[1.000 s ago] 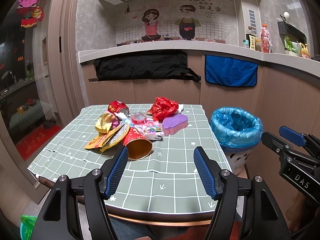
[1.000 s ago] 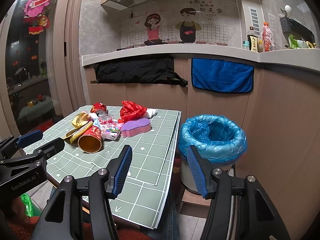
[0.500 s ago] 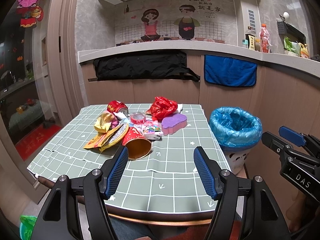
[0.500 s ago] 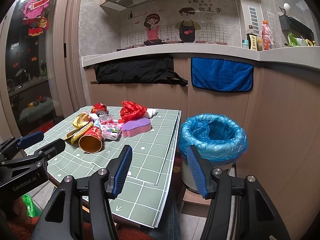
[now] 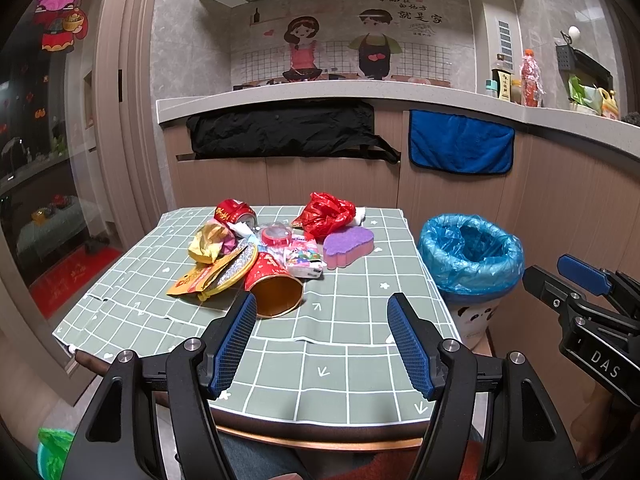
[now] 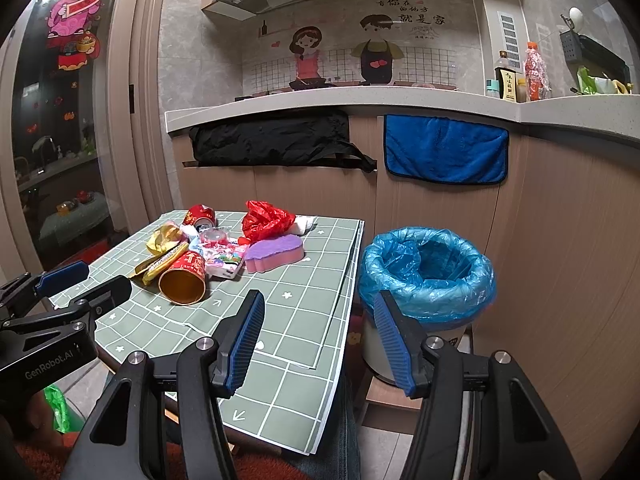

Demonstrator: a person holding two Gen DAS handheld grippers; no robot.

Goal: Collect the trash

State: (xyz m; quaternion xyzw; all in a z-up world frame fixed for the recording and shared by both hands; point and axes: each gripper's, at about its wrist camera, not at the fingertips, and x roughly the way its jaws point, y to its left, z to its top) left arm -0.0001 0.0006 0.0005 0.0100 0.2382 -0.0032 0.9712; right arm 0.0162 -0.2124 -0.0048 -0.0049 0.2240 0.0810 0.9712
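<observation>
A heap of trash lies on the far half of the green checked table: a tipped red paper cup, a red can, a crumpled red bag, a purple sponge, yellow wrappers and a small snack pack. A bin lined with a blue bag stands right of the table. My left gripper hangs open over the near table edge, short of the cup. My right gripper is open too, between the table corner and the bin, with nothing held.
A counter runs behind the table, with a black cloth and a blue towel hanging from it. Bottles stand on the counter at the right. A glass door is at the left. A person's legs show under the table edge.
</observation>
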